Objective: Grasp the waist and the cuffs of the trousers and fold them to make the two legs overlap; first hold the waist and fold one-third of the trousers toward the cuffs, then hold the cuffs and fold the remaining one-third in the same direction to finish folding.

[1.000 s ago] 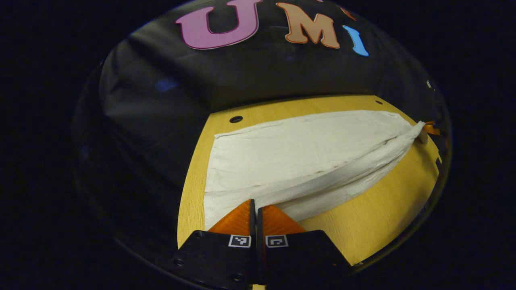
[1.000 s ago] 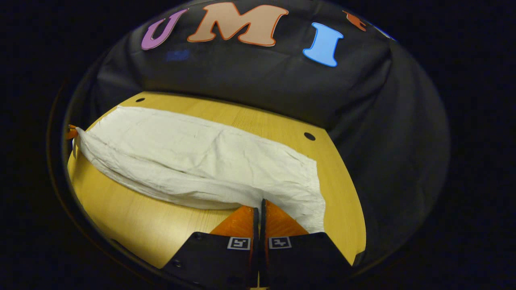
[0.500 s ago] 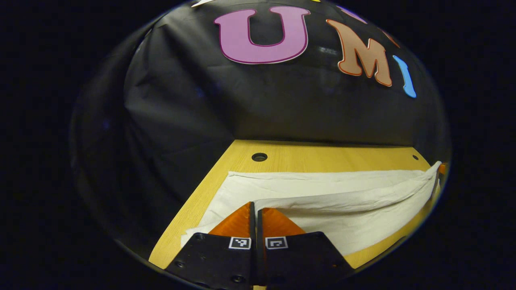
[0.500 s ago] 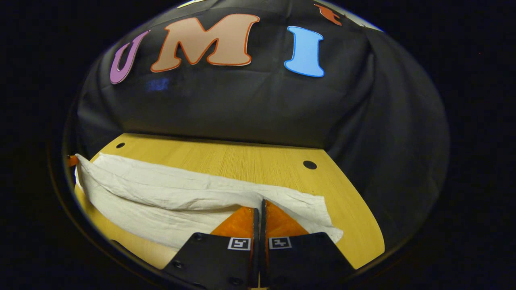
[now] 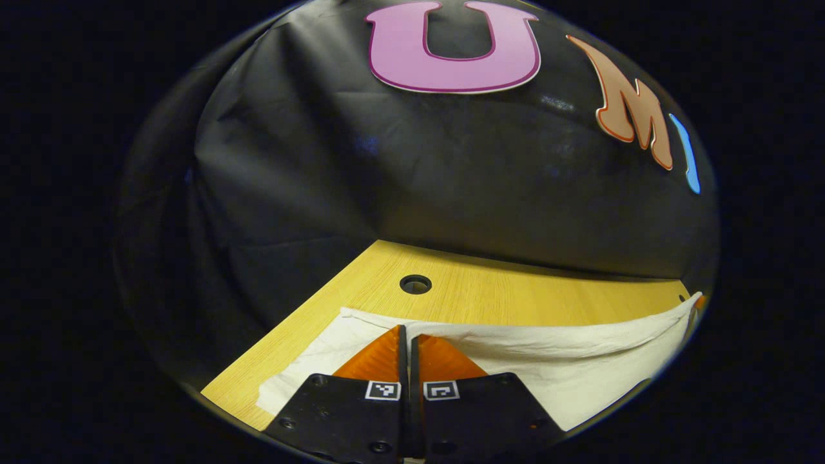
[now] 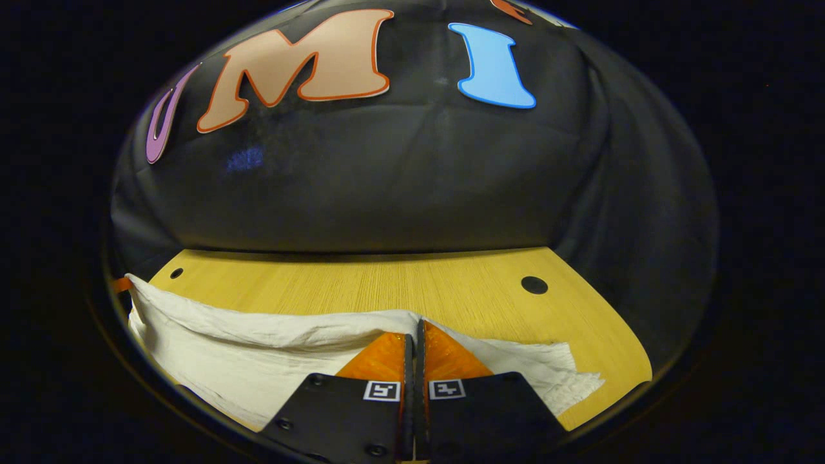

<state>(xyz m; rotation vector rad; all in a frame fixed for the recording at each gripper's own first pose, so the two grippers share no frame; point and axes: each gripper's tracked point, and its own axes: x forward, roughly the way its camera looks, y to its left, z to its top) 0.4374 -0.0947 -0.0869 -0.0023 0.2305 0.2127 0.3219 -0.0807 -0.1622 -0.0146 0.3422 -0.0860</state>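
At the bottom of the left gripper view, the left gripper (image 5: 405,338) has its two fingers pressed together with only a thin slit between them, pinching the near edge of the trousers (image 5: 567,361). Each finger mount carries a small square black-and-white marker; nothing on them can be read as text. The white, creased cloth lifts at the fingertips and runs off to the right as a raised, slightly sagging fold, ending at the far right edge where a small bit of the other gripper shows, holding that end. A lower layer of the cloth lies flat on the table (image 5: 515,299) to the left of the fingers. Beyond the cloth the wooden top is bare, with a round hole (image 5: 416,283) near its back edge, then the black booth wall.

At the bottom of the right gripper view, the right gripper (image 6: 414,338) is likewise clenched on the trousers (image 6: 213,361), its fingers closed with the cloth edge caught at their tips. Its mounts bear the same sort of square markers, with no legible writing. From there the fold stretches left to the view's edge; a crumpled end lies on the table (image 6: 399,283) just right of the fingers. Farther back is a hole (image 6: 534,285) in the wood near the right, a smaller one at far left, then the black wall.
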